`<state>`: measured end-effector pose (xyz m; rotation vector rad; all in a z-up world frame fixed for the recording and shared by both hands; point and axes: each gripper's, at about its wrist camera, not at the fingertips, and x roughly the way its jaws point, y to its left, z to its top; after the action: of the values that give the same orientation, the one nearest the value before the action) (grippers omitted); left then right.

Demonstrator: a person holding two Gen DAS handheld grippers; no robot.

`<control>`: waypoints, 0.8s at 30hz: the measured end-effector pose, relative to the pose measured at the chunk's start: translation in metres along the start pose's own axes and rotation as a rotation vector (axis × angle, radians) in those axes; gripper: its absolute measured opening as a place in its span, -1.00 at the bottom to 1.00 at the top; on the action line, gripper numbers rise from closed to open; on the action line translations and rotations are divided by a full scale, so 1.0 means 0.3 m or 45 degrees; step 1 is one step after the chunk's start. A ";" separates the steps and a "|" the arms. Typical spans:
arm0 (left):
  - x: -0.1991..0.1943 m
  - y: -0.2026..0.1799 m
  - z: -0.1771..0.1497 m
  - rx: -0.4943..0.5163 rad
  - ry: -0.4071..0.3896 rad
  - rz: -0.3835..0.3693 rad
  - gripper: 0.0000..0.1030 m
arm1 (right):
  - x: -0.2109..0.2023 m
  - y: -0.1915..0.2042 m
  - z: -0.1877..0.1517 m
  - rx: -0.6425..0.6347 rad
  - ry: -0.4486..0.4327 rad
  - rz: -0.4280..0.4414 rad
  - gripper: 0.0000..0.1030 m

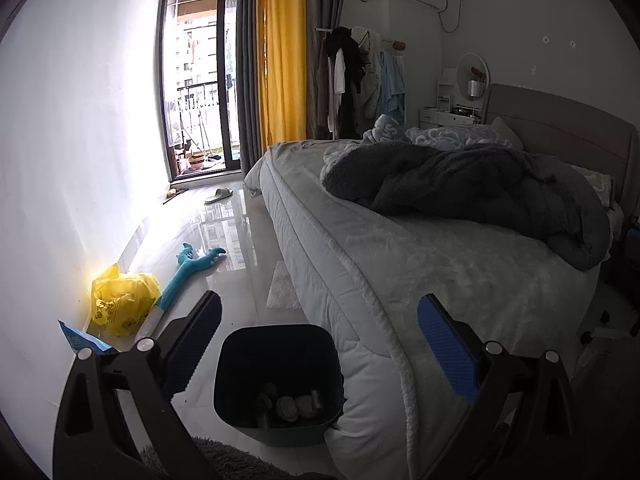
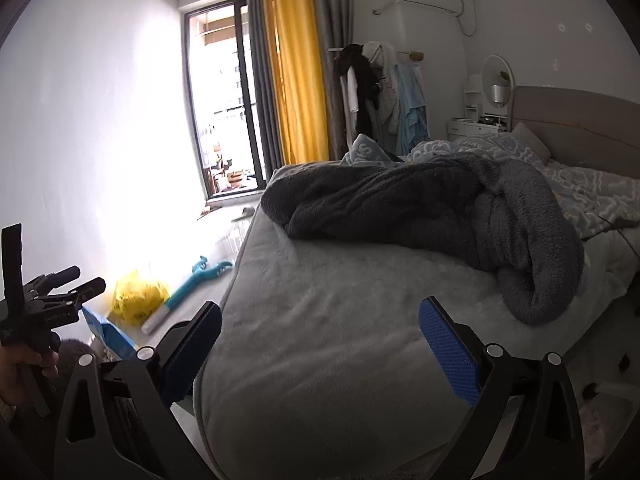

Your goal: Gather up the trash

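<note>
Left gripper [image 1: 320, 344]: its two blue pads are spread wide apart and hold nothing. It hangs over the floor next to the bed.
Right gripper [image 2: 320, 344]: its pads are spread wide too, with nothing between them. It hangs over the foot of the bed.
Trash bin [image 1: 279, 384]: a dark bin standing on the floor at 6 o'clock in the left view, between the left gripper's pads and touching the side of the bed. A few crumpled bits lie at the bottom of it.
Yellow bag [image 1: 122, 300]: a crinkled plastic bag on the floor by the white wall, at 8 o'clock in the left view. The right view shows it at 8 o'clock as well [image 2: 138, 298].
Blue packet [image 1: 82, 340]: a flat blue pack lying just beside the yellow bag, close to the wall.
Blue toy [image 1: 192, 266]: a long teal toy with a claw end, lying on the shiny floor just right of the yellow bag.
White pad [image 1: 283, 285]: a small pale flat piece on the floor, right by the edge of the bed.
Bed [image 1: 400, 264]: it has a light grey cover and fills the right half of the left view.
Grey blanket [image 2: 440, 216]: dark and fluffy, bunched up on top of the bed.
Slipper [image 1: 219, 194]: one pale slipper on the floor near the balcony door, at 11 o'clock.
Curtain [image 1: 280, 52]: yellow, hanging at 12 o'clock.
</note>
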<state>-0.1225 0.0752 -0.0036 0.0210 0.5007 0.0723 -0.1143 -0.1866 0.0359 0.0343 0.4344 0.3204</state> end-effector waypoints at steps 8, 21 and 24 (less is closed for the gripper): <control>-0.007 -0.005 -0.022 0.002 -0.018 0.014 0.94 | -0.013 0.036 -0.019 -0.034 -0.011 0.042 0.93; -0.001 0.022 -0.027 -0.067 -0.005 0.012 0.94 | -0.009 0.084 -0.027 -0.113 0.013 0.033 0.93; 0.001 0.018 -0.027 -0.063 -0.001 0.011 0.94 | -0.006 0.095 -0.030 -0.126 0.023 0.034 0.93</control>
<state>-0.1265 0.0808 -0.0108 -0.0254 0.4982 0.0935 -0.1281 -0.1605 0.0314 -0.0597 0.4359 0.3686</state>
